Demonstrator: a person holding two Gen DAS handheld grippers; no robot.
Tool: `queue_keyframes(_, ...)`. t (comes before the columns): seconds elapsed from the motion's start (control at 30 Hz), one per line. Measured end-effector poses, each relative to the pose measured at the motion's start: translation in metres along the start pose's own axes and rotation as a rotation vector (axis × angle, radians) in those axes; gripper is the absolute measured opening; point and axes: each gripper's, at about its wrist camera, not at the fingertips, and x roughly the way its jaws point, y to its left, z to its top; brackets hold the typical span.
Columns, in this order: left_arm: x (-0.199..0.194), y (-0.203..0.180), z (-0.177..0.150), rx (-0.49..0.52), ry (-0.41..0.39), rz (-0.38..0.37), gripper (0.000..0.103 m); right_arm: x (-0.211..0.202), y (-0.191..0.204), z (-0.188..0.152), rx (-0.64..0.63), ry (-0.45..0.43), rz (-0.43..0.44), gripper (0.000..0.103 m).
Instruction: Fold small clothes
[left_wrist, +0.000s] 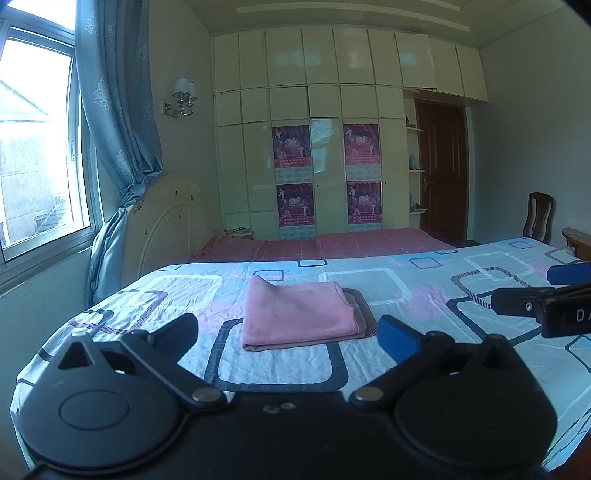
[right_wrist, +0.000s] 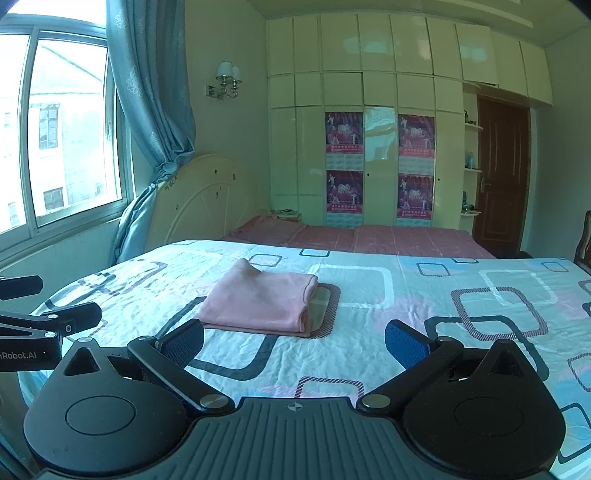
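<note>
1. Left gripper (left_wrist: 288, 332) is spread wide and holds nothing; the right gripper (right_wrist: 293, 339) is equally wide and empty, hovering just beside it to its right.
2. Straight ahead of both grippers, near but not touching, a pink garment (left_wrist: 299, 314) lies folded into a neat rectangle on the patterned bed sheet (left_wrist: 424, 295).
3. Judging by this, the fold looks finished; the next move likely calls for setting it aside or fetching another garment.

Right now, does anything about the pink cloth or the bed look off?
Mostly tidy. The pink cloth lies folded on the patterned bedsheet, but its far left corner pokes up in a small peak instead of lying flat. Both hand-held grippers, left and right, are open and clear of it.
</note>
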Motion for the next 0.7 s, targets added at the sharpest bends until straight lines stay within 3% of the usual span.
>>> queue_keyframes(0.7, 0.0018, -0.0003, 0.0015, 0.0, -0.002, 0.003, 0.103, 0.0025, -0.0047, 0.0023, -0.003, -0.001, 0.002, 0.103)
